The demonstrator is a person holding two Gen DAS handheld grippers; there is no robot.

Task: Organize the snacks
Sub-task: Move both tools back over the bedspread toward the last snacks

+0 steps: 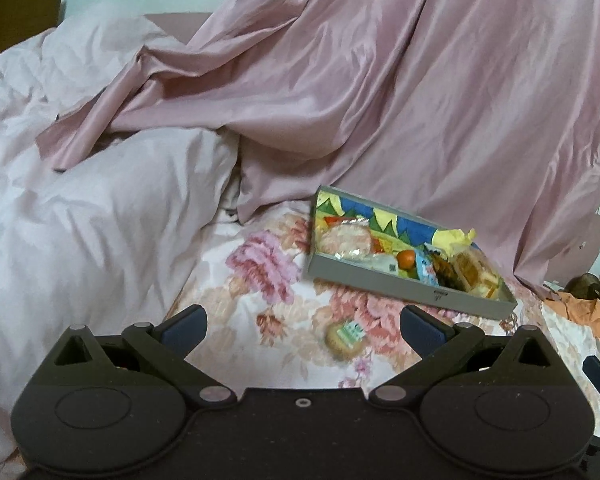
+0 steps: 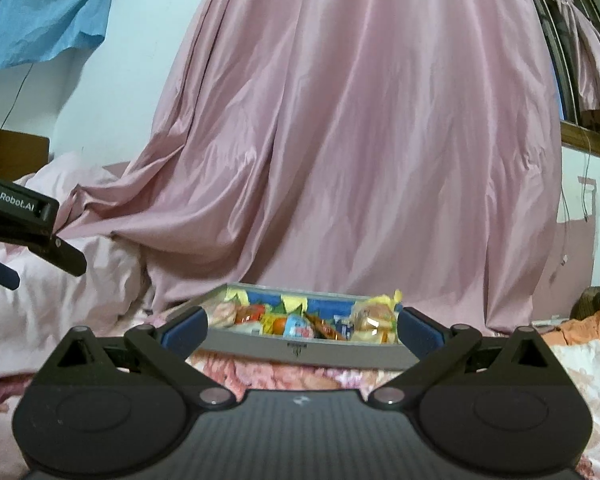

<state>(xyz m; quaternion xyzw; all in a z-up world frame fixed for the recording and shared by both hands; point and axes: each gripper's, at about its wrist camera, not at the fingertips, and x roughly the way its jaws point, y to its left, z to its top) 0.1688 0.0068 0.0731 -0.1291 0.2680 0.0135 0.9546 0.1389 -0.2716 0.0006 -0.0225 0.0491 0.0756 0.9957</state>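
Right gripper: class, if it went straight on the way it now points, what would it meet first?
Probably the grey near wall of the snack box, which lies straight ahead between the open jaws of the right gripper. Depth is unclear; the pink curtain hangs behind it.

The big pink curtain (image 2: 340,140) is shiny, smooth cloth, and the pale blanket (image 1: 80,220) is soft, crumpled, matt cloth. The snack box (image 1: 400,286) looks like grey cardboard, with shiny plastic wrappers (image 1: 350,240) inside.

Soft, even indoor light with a cool tint; shadows are faint. The pink curtain (image 2: 360,140) shows mild sheen. Fisheye bends and darkens the corners, and detail is slightly blurred.
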